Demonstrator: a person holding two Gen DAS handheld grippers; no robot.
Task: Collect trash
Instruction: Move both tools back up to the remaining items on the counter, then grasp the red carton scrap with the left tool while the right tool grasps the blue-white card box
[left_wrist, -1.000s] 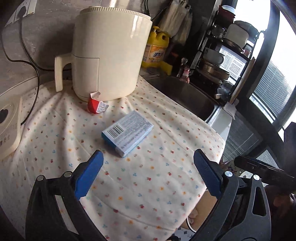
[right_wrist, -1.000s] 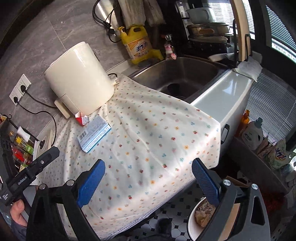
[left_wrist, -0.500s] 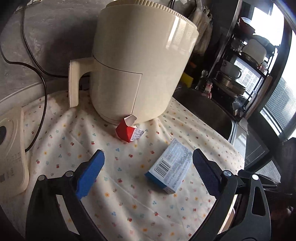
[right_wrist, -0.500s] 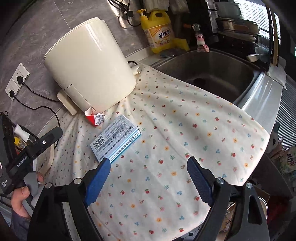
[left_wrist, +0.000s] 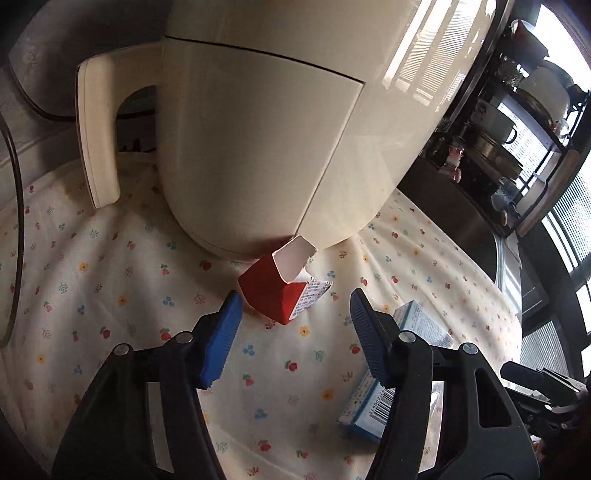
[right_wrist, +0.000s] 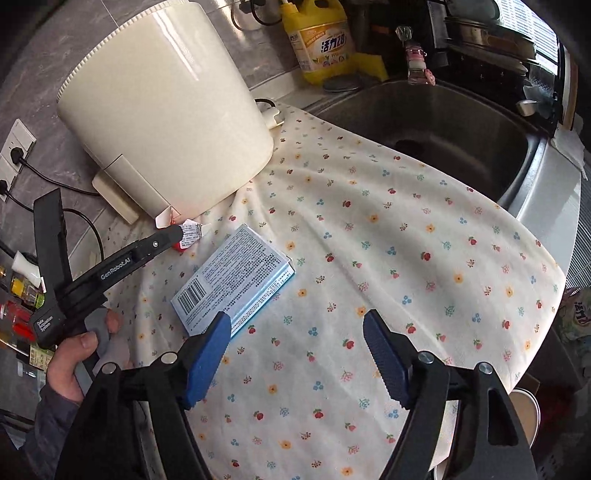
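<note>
A small red carton (left_wrist: 275, 295) with a torn-open white top lies on the floral cloth against the foot of the cream air fryer (left_wrist: 277, 110). My left gripper (left_wrist: 293, 306) has its blue fingertips on either side of the carton's near end. The jaws are closing and the pads stand apart from it. A flat blue-and-white box (right_wrist: 236, 280) with a barcode lies just right of the carton. My right gripper (right_wrist: 295, 325) hovers at the box's near edge, jaws closing, with only cloth between them. In the right wrist view the left gripper (right_wrist: 173, 232) reaches the red carton (right_wrist: 186, 238).
The floral cloth (right_wrist: 369, 240) drapes over the counter's front edge. A steel sink (right_wrist: 443, 129) lies to the right, a yellow detergent bottle (right_wrist: 321, 40) behind it. Cables and wall sockets (right_wrist: 14, 147) sit at the left. A person's hand (right_wrist: 74, 354) holds the left gripper's handle.
Both grippers have moved forward and down toward the air fryer. The left one has come up to the red carton, the right one to the blue box. Both pairs of jaws have narrowed.
</note>
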